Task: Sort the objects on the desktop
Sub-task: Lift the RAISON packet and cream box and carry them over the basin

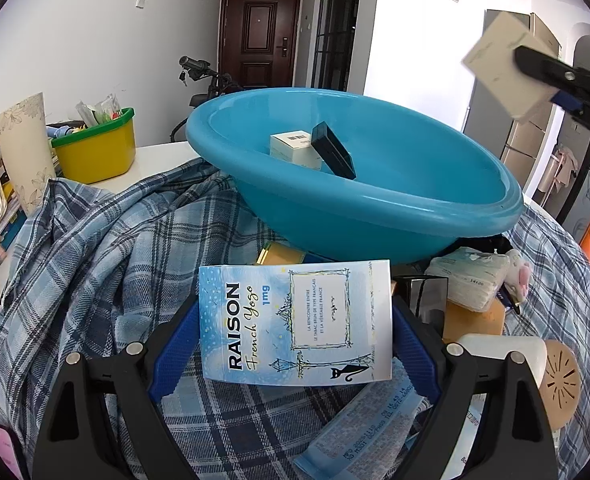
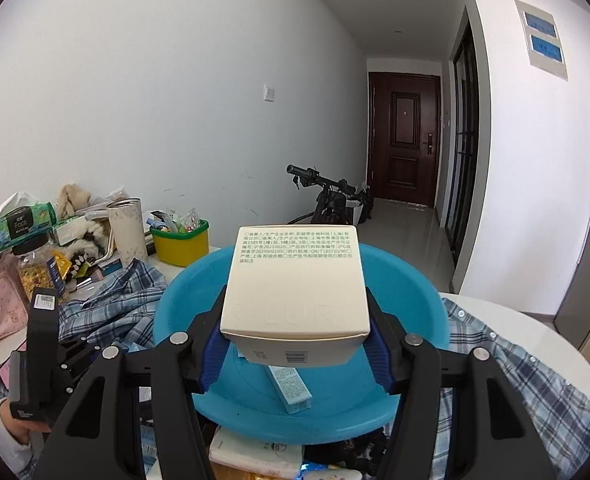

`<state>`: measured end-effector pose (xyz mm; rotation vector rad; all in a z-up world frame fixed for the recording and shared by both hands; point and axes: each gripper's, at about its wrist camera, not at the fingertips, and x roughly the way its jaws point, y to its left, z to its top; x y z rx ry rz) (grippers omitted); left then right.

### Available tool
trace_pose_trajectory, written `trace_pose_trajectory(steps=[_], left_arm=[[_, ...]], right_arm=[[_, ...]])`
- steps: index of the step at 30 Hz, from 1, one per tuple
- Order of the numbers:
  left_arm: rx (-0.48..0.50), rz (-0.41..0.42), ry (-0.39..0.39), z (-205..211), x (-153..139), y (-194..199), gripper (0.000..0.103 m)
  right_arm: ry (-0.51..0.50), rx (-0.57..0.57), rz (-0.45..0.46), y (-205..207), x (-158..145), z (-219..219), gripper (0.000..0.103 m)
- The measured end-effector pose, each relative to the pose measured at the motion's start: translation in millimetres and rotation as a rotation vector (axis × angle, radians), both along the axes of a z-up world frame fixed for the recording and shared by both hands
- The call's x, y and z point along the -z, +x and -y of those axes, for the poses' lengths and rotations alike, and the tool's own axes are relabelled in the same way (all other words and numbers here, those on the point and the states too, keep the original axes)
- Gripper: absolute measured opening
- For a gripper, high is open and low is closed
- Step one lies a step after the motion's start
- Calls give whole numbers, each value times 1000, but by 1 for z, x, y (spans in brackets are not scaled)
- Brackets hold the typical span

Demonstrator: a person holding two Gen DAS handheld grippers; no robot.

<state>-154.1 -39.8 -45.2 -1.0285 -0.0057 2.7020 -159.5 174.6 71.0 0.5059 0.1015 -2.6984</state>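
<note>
Right wrist view: your right gripper (image 2: 295, 336) clamps a cream carton (image 2: 295, 296) above the blue basin (image 2: 415, 292). Your left gripper (image 1: 295, 340) pinches a blue RAISON pack (image 1: 295, 324) just before that basin, over the plaid shirt (image 1: 95, 248).

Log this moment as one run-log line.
left gripper: shut on blue Raison pack | right gripper: shut on cream box, above blue basin | basin: holds small boxes
</note>
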Motion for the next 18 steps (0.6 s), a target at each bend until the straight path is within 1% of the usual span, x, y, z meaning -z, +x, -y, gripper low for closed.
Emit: trace_pose_trajectory(steps=[8,13,18], left_arm=[[-22,4,11,3,1,-1,91],[-23,2,7,3,1,-1,91],[-27,-2,5,2,1,1,91]], right_arm=[[-12,3,33,-13,20,-6,57],[-26,7,36,-14,25,-9,58],[-14,1,37,-12,27,-5,58]])
